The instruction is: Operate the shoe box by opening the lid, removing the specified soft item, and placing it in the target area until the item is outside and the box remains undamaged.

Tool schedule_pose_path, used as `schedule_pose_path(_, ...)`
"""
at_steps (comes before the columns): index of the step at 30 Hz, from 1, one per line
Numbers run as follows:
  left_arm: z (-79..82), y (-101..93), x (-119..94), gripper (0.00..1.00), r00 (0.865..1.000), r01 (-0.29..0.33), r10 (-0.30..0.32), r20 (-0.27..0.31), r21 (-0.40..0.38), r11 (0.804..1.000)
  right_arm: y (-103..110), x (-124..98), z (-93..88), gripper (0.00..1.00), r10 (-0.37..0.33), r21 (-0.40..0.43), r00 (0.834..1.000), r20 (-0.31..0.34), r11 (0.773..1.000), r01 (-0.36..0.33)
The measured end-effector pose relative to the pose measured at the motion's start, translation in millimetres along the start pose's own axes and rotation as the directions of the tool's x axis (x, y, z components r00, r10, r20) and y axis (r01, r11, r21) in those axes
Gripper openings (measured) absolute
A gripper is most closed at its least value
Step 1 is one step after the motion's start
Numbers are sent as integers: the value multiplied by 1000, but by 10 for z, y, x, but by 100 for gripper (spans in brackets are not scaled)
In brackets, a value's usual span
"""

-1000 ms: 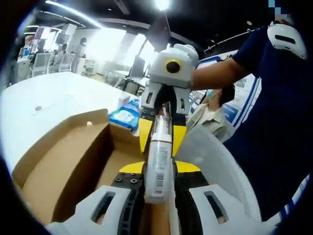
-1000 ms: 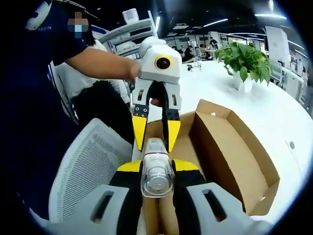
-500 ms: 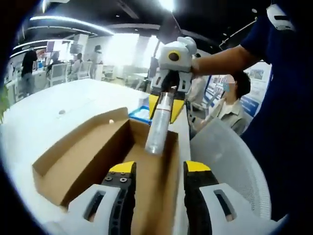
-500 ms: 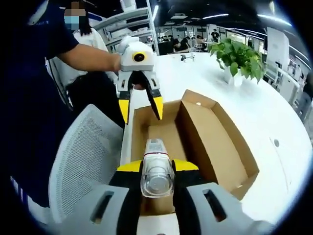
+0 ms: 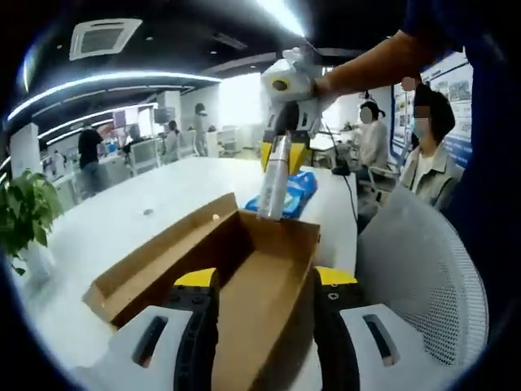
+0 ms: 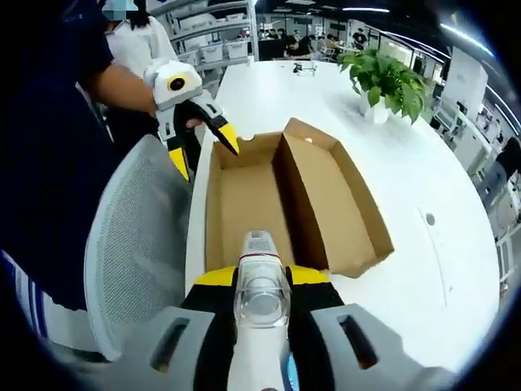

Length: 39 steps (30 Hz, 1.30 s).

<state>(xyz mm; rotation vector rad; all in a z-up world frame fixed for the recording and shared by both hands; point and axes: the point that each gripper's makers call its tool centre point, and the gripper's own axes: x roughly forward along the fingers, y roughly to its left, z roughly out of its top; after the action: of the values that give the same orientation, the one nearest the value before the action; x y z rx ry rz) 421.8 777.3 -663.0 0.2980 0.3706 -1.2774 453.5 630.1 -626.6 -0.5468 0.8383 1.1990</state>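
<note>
The clear tube (image 6: 261,297) is clamped end-on between the right gripper (image 6: 262,281) jaws, up above the near end of the cardboard shoe box (image 6: 252,204), so it's out of the box. Box sits open on the white table (image 6: 407,187), lid flap standing up. Left gripper (image 5: 264,281) has its jaws spread wide with nothing in them. White mesh chair (image 6: 134,244) just beside the table, potted plant (image 6: 383,77) further off

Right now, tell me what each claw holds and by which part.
Right claw grips the clear tube near one end; left claw is open, holding nothing.
</note>
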Motion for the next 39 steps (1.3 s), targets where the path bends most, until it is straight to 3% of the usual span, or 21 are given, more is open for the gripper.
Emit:
schedule_pose_path(4,-138,-85,4,44,999,-13,13,-35,7,1000,-79,-107,-52,20,-23,17,1000,-9,1000,23)
schedule_pose_path(8,-131,-167,-52,46,999,-35,35,-10,-20,999,-166,-197,-170,20,-53,36,998,-24,998,53)
schedule_pose_path(10,-150,-142,-70,48,998,-70,70,-4,-21,997,-195,-242,-224,20,-63,49,998,-29,997,64)
schedule_pose_path(11,-150,-151,-68,48,997,-72,73,7,-65,995,-221,-277,-255,20,-72,57,997,-31,996,74)
schedule_pose_path(14,-143,-129,-70,47,997,-81,82,11,-66,994,-285,-372,-329,20,-88,70,995,-42,993,91)
schedule_pose_path(18,-114,-84,-63,46,997,-77,78,15,-72,994,-399,-543,-494,20,-104,56,989,-103,992,110)
schedule_pose_path(22,-82,-53,-72,46,996,-82,84,18,-70,994,-515,-700,-689,20,-115,21,976,-186,992,121)
schedule_pose_path(34,-55,-90,-57,48,997,-75,76,10,-62,995,-868,-885,-1065,20,-138,-22,938,-317,990,138)
schedule_pose_path(39,-30,-84,-78,47,997,-75,77,17,-77,994,-968,-927,-1257,20,-132,-62,908,-397,991,117)
